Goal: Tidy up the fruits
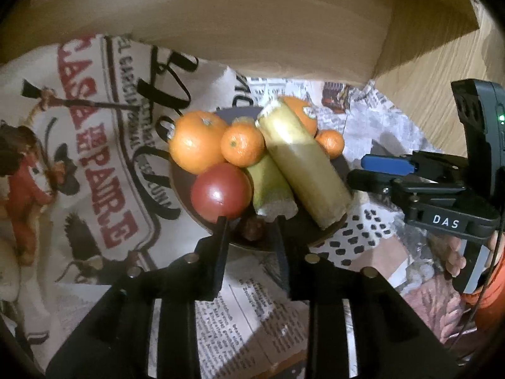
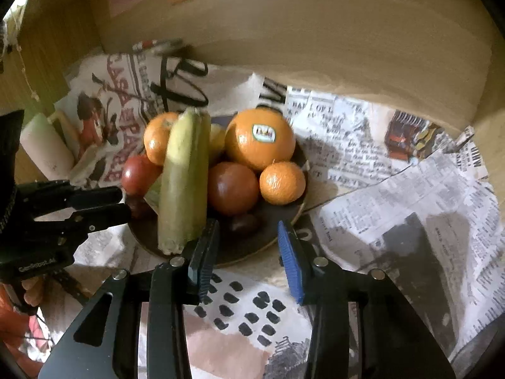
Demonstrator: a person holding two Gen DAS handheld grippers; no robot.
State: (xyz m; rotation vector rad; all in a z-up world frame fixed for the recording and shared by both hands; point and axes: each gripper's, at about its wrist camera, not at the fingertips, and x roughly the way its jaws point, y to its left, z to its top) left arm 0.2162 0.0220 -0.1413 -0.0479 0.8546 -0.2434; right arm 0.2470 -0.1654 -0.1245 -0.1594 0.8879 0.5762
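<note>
The fruit sits heaped on a dark plate (image 2: 277,237) in the middle of a surface (image 2: 394,189) covered with newspaper. Taking the plate as landmark: both grippers stand at its near edge, facing in, and neither holds anything.

The left gripper (image 1: 251,218) is spread, its tips just short of the red tomato (image 1: 221,191) and the cut end of a short green-yellow piece (image 1: 271,189); a small dark fruit (image 1: 252,229) lies on the plate between those tips. The right gripper (image 2: 247,229), also spread, points at a second tomato (image 2: 233,188) and another small dark fruit (image 2: 243,224) at the plate's front.

The long pale-green stalk (image 2: 184,177) lies across the pile with its long axis running from the plate's far side down to its near rim, the cut end overhanging just beside the right gripper's left finger. That makes the right gripper nearer to it, though its opening would need to shift left and close across the stalk's width, not along it.

The big stickered orange (image 2: 260,139) and a mandarin (image 2: 282,183) rest on the plate's right side, a second orange (image 1: 197,145) on its left.
</note>
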